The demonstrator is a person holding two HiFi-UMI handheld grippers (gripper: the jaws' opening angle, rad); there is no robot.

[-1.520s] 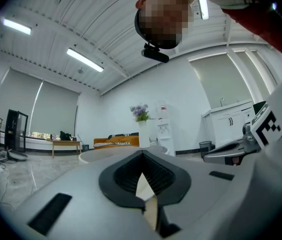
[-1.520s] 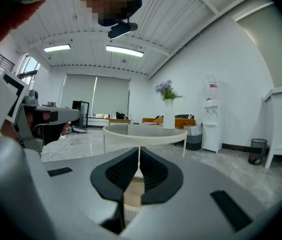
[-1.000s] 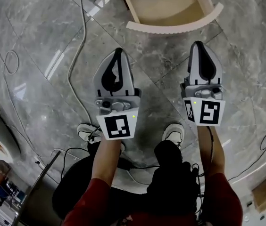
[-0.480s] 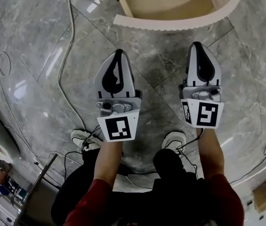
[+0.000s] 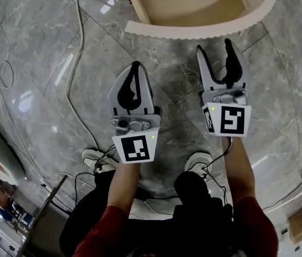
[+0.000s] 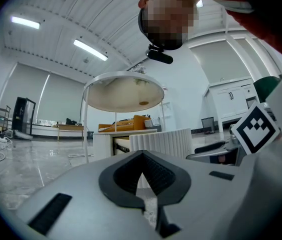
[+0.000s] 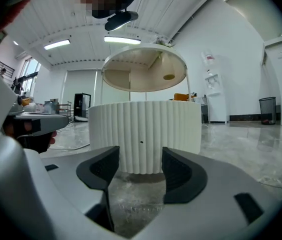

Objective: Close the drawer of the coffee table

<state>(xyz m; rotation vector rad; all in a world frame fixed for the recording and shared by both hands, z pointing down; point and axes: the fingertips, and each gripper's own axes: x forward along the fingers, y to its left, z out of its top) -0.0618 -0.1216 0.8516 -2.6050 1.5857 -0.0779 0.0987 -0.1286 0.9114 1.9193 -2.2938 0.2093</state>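
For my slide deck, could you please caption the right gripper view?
Right gripper, jaws just opened with nothing between them, faces the ribbed drawer front.

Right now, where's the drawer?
Top centre of the head view: the drawer stands open, its ribbed front just ahead of the right tool, apart from it. That tool's jaws have just been opening, nothing between them.
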